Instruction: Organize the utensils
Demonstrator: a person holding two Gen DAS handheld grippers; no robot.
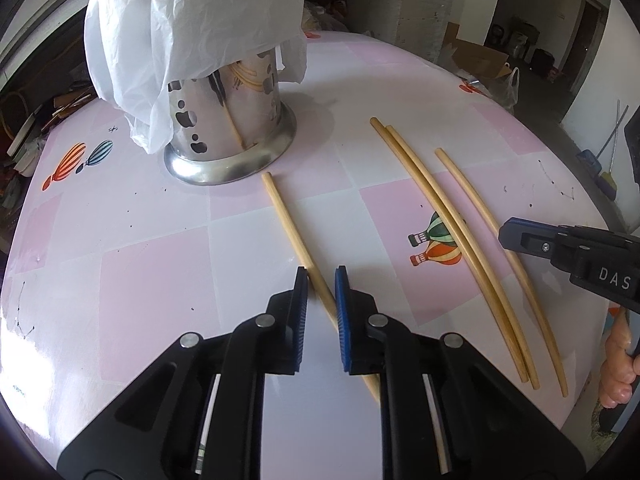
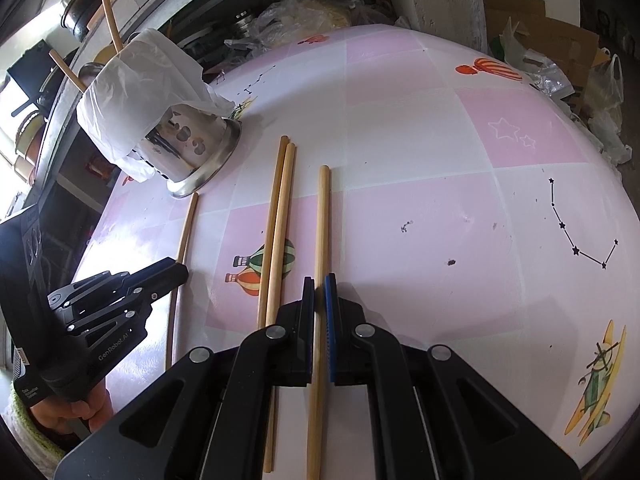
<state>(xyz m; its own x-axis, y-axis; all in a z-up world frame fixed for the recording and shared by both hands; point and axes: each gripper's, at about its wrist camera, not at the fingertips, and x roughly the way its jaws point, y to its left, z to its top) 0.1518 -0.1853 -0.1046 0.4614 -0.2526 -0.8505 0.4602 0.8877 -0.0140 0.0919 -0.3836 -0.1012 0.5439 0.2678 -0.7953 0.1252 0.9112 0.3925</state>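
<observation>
A steel utensil holder (image 1: 228, 128), draped with a white plastic bag (image 1: 188, 24), stands on the pink-checked counter (image 1: 160, 272). Four wooden chopsticks lie on the counter beside the holder. The nearest chopstick (image 1: 294, 236) has its far end just beside the holder's base; the left gripper (image 1: 322, 276) has its jaws closed narrowly on it. Farther from the holder lies a touching pair of chopsticks (image 1: 448, 220). Beyond them, farthest from the holder, the fourth chopstick (image 2: 322, 240) is pinched by the closed jaws of the right gripper (image 2: 319, 282).
</observation>
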